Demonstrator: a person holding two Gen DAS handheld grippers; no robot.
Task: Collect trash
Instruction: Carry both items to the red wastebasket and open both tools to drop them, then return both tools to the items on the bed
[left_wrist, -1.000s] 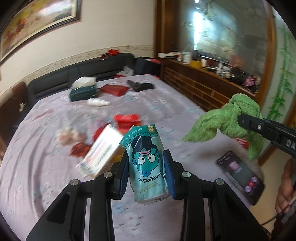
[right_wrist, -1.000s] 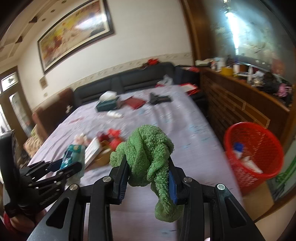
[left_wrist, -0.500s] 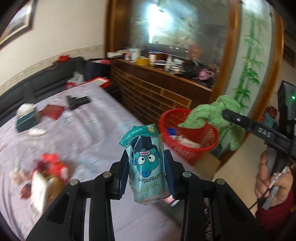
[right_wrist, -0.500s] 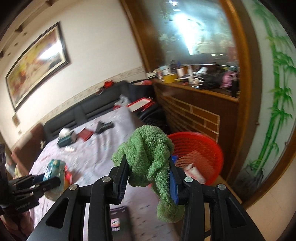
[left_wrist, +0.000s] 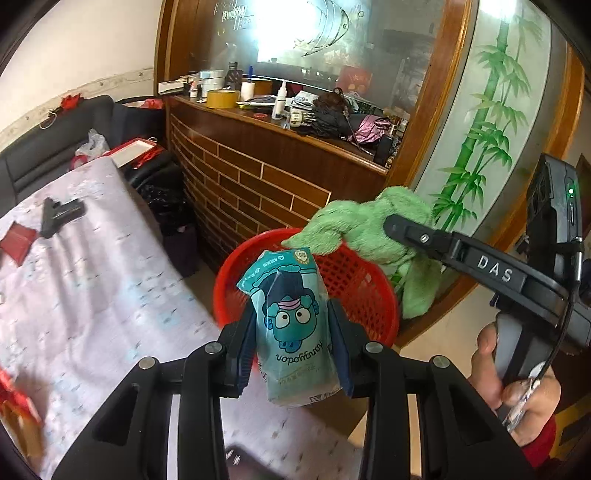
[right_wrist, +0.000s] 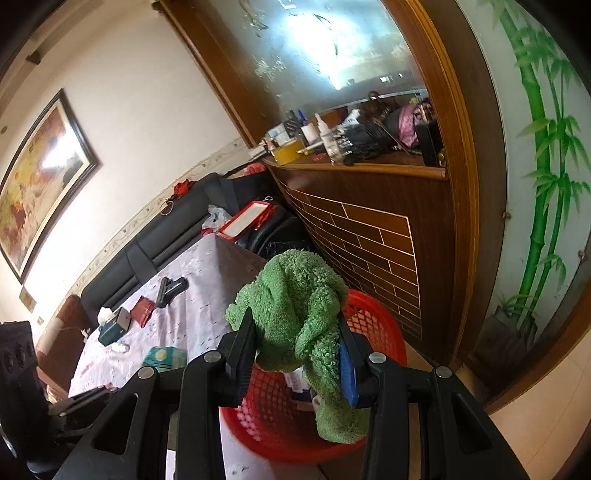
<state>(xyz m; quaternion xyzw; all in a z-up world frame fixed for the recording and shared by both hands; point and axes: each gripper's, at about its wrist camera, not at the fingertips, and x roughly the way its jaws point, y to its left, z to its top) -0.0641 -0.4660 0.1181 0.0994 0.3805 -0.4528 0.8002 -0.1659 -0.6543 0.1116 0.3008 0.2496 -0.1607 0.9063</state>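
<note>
A teal packet (left_wrist: 291, 325) with a cartoon face stands upright between the pads of my left gripper (left_wrist: 291, 354). Its jaws are opening, though the pads still touch the packet's sides. It hangs just in front of a red mesh basket (left_wrist: 354, 280) on the floor beside the table. My right gripper (right_wrist: 295, 350) is shut on a green towel (right_wrist: 295, 295), held right over the red basket (right_wrist: 373, 314), which has some trash inside. In the left wrist view the green towel (left_wrist: 373, 229) hangs over the basket's far rim. The teal packet (right_wrist: 164, 356) shows at lower left in the right wrist view.
A table with a pale lilac cloth (left_wrist: 92, 277) carries a black object (left_wrist: 59, 214) and red wrappers (left_wrist: 16, 240). A cluttered wooden counter (left_wrist: 295, 122) with a brick-pattern front stands behind the basket. A black sofa (left_wrist: 55, 147) lines the wall. A person's hand (left_wrist: 517, 398) holds the right gripper.
Both grippers have swung right from over the table to the red basket, carrying the packet and the towel. The right gripper has rolled, so its view now tilts.
</note>
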